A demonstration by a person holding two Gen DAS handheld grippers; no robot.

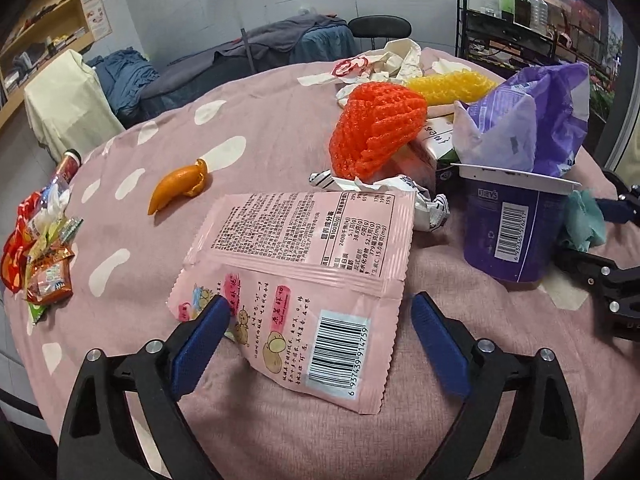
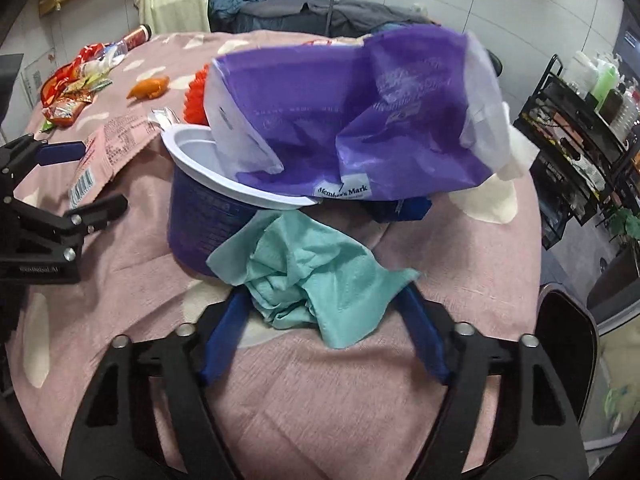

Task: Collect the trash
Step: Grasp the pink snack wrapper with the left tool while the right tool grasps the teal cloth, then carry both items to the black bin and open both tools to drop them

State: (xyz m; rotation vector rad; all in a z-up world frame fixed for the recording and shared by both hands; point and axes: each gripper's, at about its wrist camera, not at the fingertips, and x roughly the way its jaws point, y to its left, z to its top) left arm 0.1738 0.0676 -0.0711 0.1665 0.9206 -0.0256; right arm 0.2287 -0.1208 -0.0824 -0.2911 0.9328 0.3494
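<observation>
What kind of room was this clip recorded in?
Probably a lived-in home or dorm-style room, not a lab. A round table under a pink cloth holds snack trash, clothes are heaped along the wall behind it, and a black rack carries soap and lotion bottles.
</observation>
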